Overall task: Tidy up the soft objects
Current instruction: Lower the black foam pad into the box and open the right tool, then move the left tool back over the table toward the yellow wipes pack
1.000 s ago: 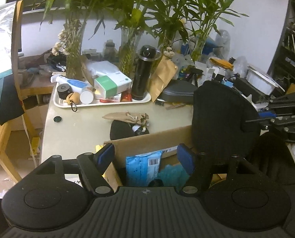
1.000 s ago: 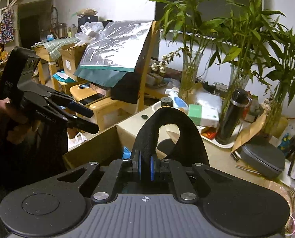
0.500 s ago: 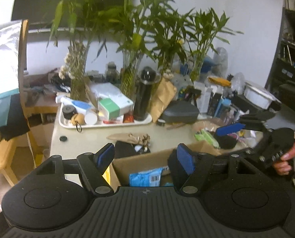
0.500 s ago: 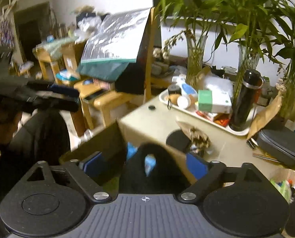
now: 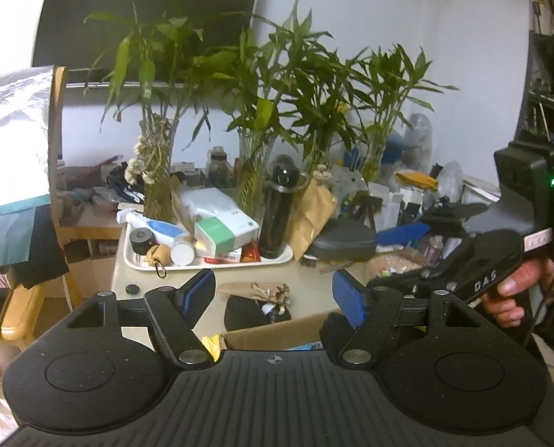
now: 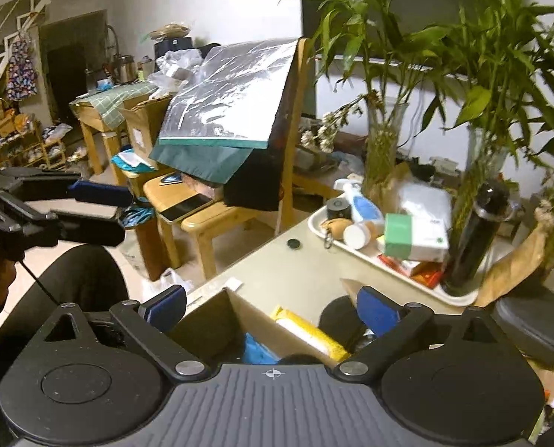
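A cardboard box [image 5: 277, 333] stands open at the table's near edge; in the right wrist view [image 6: 239, 320] it holds blue and yellow soft packets [image 6: 306, 331]. My left gripper [image 5: 273, 294] is open and empty, raised above the box. My right gripper [image 6: 271, 305] is open and empty over the box; it also shows at the right in the left wrist view [image 5: 403, 234]. A flat black soft item [image 5: 247, 311] lies on the table beyond the box, next to a brown pouch [image 5: 254, 290]. The black soft piece I held is hidden.
A white tray [image 5: 209, 262] with bottles, boxes and a black flask [image 5: 278, 212] stands behind. Vases of bamboo [image 5: 157, 186] line the back. A grey case [image 5: 342, 244] lies right. A wooden chair [image 6: 221, 208] stands left of the table.
My right gripper opened and let go of the black soft piece, which dropped out of sight toward the box. Both grippers then rose and pulled back.
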A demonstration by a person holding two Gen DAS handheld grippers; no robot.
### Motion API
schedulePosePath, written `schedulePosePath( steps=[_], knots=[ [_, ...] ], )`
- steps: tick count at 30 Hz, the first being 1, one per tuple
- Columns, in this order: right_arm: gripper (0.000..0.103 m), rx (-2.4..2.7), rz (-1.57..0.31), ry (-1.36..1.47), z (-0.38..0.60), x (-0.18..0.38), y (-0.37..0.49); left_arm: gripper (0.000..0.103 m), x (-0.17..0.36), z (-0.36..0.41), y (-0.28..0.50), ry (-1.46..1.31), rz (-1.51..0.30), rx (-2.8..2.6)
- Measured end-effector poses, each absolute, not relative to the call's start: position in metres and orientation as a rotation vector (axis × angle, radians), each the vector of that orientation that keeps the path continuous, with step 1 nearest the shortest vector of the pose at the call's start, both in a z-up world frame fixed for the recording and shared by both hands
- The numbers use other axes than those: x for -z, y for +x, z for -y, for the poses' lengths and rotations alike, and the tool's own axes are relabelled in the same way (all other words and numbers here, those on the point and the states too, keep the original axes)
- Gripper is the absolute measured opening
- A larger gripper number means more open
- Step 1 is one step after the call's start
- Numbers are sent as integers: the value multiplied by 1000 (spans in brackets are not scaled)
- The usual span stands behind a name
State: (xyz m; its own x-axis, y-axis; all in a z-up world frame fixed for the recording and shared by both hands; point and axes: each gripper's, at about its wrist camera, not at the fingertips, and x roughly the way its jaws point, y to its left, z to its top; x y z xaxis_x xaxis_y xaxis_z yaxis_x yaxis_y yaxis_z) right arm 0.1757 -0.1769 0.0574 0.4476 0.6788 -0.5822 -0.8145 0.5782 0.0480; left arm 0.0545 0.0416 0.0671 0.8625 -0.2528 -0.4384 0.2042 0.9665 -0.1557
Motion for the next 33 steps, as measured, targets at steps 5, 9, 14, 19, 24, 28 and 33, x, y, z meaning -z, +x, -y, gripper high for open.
schedulePosePath(
  steps=[5,9,14,19,24,28,33],
  knots=[
    [103,-874,-602,-251,192,-54,169,69,-59,-32,57,-82,-465,262],
    [103,-816,-606,-282,207,-45,164,69,-54,-20,61,-20,-464,282],
    [103,-751,-620,-281,226,-34,161,69,-48,-17,71,12,-485,304],
    [103,-703,-628,-240,247,-24,163,69,-39,-21,82,31,-514,300],
    [103,-661,-652,-197,263,-14,168,69,-34,-31,96,26,-533,279],
    [103,-655,-655,-193,265,-12,168,69,-31,-38,104,26,-539,266],
    [103,-660,-648,-183,264,-13,171,69,-25,-42,113,34,-557,258]
  ],
)
